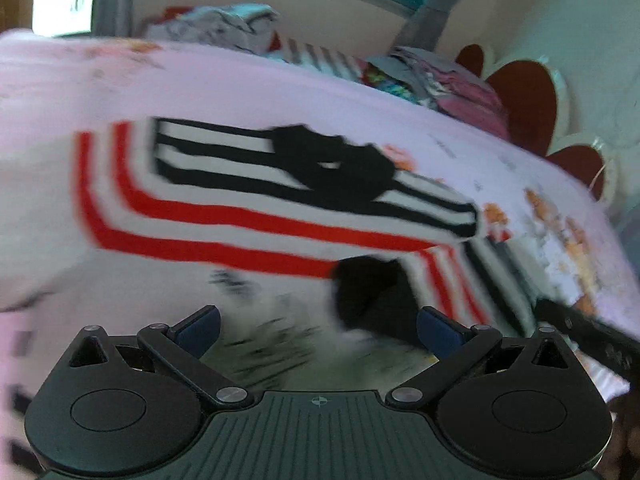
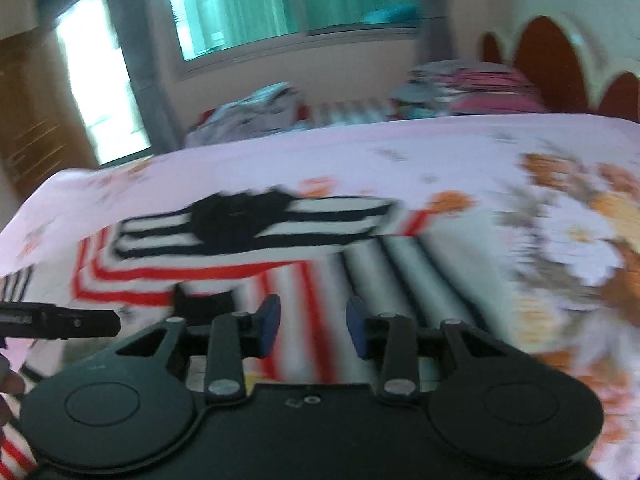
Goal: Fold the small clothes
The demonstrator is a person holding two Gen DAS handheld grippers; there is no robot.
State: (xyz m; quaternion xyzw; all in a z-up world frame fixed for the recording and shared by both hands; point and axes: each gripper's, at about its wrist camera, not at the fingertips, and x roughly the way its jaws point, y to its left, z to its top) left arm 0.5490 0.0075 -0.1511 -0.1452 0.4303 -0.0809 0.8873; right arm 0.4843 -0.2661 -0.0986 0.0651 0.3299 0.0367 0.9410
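Both of my hand-held grippers hang over a striped garment on the bed: my left gripper (image 1: 318, 330) stands with its blue-padded fingers spread wide and nothing between them, while my right gripper (image 2: 313, 330) shows a narrower gap, its pads apart with only blurred cloth seen beyond them. No pad presses on fabric in either view. The striped garment (image 1: 240, 216), white with red bands and black bands, lies flat on the pink floral bedsheet (image 1: 240, 88) just ahead of and beneath both sets of fingers. Its long axis runs across my left view, from the red-striped end at the left to the black-striped end at the right; a black patch (image 1: 328, 160) sits near the middle of the upper, black-striped part. A second black patch (image 1: 368, 288) lies just before my left gripper's right finger. In my right view part of the cloth runs away from the fingers with stripes lengthwise. Heaped clothes (image 2: 256, 108) rest at the bed's far edge, well apart, below a green-curtained window (image 2: 280, 0). Motion blur softens everything.
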